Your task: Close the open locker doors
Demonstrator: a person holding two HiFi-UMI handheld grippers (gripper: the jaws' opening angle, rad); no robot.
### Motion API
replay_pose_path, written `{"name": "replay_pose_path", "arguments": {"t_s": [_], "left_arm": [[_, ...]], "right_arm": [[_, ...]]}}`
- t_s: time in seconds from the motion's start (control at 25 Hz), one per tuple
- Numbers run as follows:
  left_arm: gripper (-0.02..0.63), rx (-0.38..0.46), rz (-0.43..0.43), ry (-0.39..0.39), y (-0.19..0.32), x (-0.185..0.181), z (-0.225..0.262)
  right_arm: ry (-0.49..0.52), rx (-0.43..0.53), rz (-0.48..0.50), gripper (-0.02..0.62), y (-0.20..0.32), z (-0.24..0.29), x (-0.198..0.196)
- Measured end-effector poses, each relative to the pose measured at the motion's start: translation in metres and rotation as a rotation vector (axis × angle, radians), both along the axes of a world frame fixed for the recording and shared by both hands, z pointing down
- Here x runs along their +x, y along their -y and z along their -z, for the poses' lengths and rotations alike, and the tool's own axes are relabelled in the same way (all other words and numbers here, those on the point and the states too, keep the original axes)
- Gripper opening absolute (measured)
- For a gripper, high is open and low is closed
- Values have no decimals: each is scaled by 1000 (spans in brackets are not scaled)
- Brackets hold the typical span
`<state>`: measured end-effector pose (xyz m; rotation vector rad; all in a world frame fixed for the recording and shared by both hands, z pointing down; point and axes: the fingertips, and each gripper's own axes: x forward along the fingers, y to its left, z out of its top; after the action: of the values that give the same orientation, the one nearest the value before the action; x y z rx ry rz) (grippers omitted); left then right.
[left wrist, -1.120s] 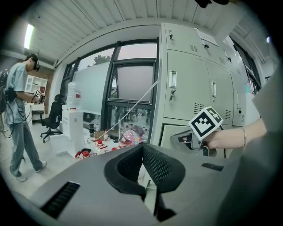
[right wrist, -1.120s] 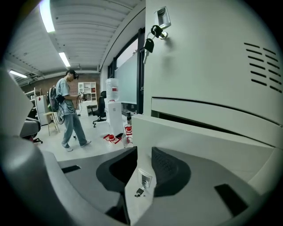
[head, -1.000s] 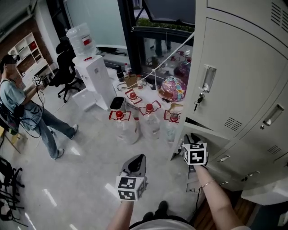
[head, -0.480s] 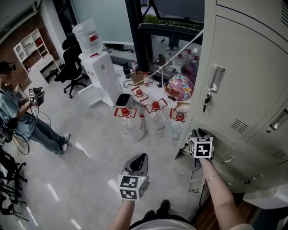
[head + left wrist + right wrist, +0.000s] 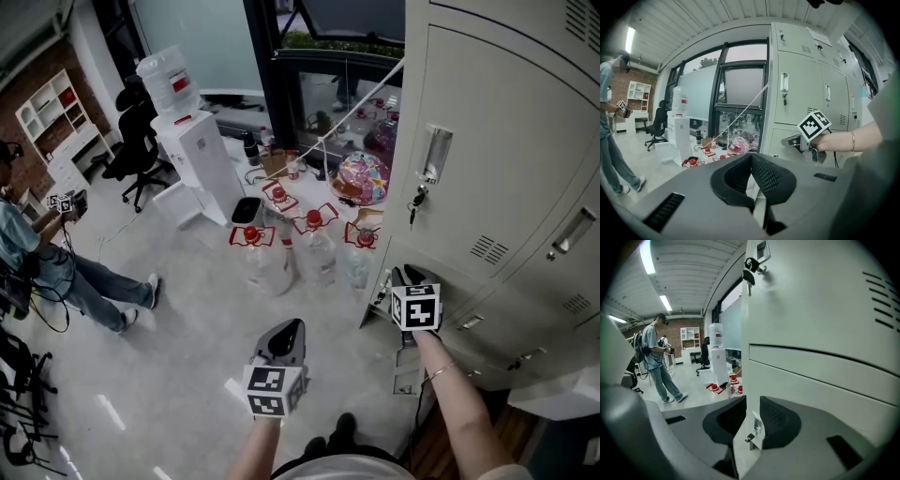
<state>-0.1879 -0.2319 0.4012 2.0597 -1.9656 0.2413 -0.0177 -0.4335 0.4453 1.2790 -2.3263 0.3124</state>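
My right hand-held gripper (image 5: 752, 405) is at the free edge of the lower locker door (image 5: 820, 380), low in the locker bank (image 5: 506, 141). Its jaws have just been closing, and the door edge with its small latch (image 5: 756, 426) stands between the pads, which seem to press on it, though the wide-angle view makes contact hard to judge. My left hand-held gripper (image 5: 751, 157) hangs over the floor (image 5: 178, 356), well apart from the lockers, with its jaws together on nothing.
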Motion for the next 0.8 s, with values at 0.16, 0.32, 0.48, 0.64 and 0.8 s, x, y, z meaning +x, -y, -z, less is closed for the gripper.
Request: {"name": "replay_pose_path", "arguments": {"t_s": [0.16,0.32,0.48,0.64,0.8], "left_arm": [[20,12,-32,-6,-4,10,3],[20,28,-72,-16,-9,21,7],[20,29,-127,-19,-13,42,8],[20,35,-178,-17,-17,61,2],[20,7,-243,20,-26,87,-10]], "right_arm": [[31,14,15,80,-31,15,4],[86,15,5,80,-70,28,13],[119,22,-16,80,-105,36,34],[111,27,-68,80,-135,30,66],[74,15,-155,80,-164,11,110]]}}
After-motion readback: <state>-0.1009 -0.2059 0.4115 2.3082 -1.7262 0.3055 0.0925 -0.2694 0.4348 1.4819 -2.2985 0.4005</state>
